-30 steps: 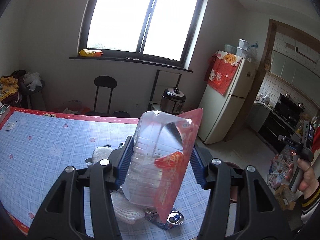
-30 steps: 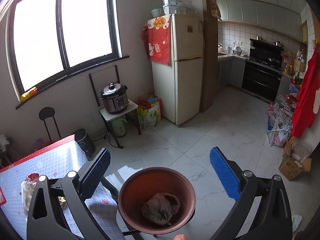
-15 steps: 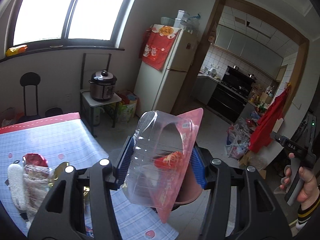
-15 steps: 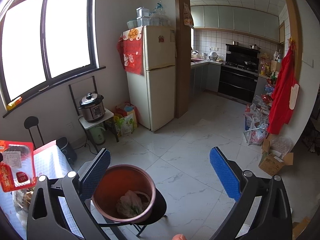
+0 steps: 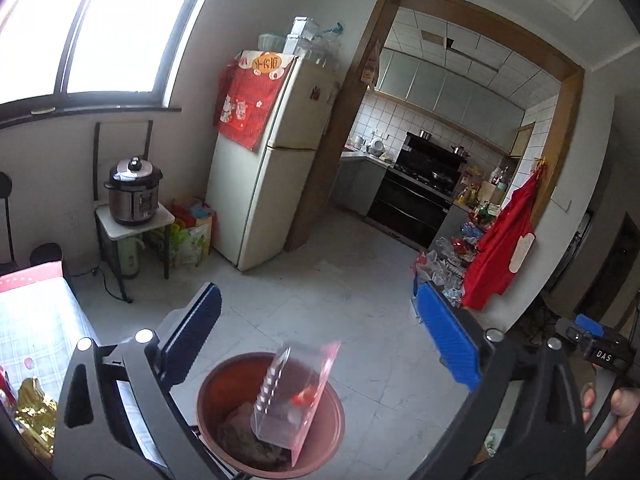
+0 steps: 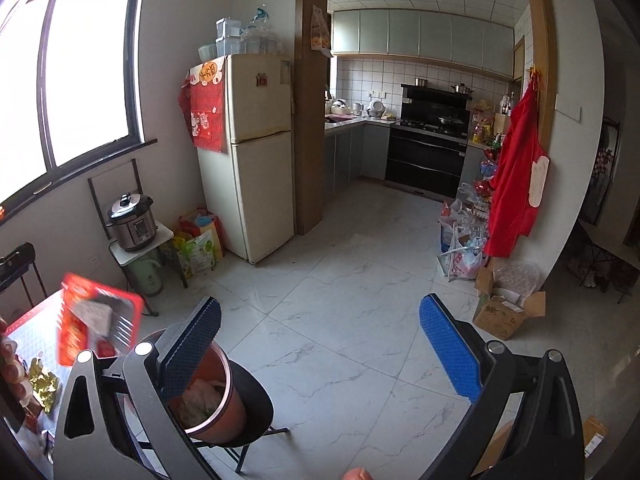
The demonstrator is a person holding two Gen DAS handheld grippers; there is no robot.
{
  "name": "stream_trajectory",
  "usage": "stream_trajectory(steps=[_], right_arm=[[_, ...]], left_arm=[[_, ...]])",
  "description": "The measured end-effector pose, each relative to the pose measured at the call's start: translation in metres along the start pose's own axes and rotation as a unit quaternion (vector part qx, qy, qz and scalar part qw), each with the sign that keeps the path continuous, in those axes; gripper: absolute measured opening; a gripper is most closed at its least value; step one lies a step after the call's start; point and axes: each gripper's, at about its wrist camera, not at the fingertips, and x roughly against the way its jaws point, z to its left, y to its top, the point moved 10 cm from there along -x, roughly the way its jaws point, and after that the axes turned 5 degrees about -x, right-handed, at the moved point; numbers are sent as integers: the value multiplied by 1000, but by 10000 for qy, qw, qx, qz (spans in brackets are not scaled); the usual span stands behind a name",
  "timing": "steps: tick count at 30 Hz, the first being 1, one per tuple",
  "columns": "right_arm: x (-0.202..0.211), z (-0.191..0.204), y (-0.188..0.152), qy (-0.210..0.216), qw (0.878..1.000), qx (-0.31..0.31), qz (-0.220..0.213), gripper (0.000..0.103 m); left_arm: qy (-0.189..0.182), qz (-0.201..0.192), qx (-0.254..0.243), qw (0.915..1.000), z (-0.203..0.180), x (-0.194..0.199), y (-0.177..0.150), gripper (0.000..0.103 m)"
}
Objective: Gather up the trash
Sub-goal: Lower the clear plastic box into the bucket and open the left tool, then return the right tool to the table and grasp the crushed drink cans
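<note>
fridge, cooker, stool under bin

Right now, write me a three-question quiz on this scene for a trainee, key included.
1. True or false: the left gripper is clamped on the clear plastic package.
2. Where is the package? A) on the table B) dropping into the brown bin C) on the fridge
3. Fill in: the bin stands on a black ____.

Key
1. False. Its jaws have just been opening and stand wide, with nothing between the pads.
2. B. The left wrist view shows it tilted over the bin's mouth, above trash already inside.
3. Stool, as the right wrist view shows. The right gripper is open and empty too.
</note>
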Motion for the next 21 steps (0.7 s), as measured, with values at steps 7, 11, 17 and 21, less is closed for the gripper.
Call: stream_trajectory(steps=[7,11,17,21], right_arm=[[3,26,-8,281,9996,-58,27,98],[10,55,-11,482,9988,-32,37,98],[21,113,-21,840,9961,236,102,98],[29,161,-35,1140,9921,481,214,98]], left_arm=[[581,35,-38,9983,43,49,4,97],[1057,29,32,9944,83,102,-3,97],[1949,-31,157,9807,150,195,-22,97],[2506,-14,374,9674,200,259,-42,97]])
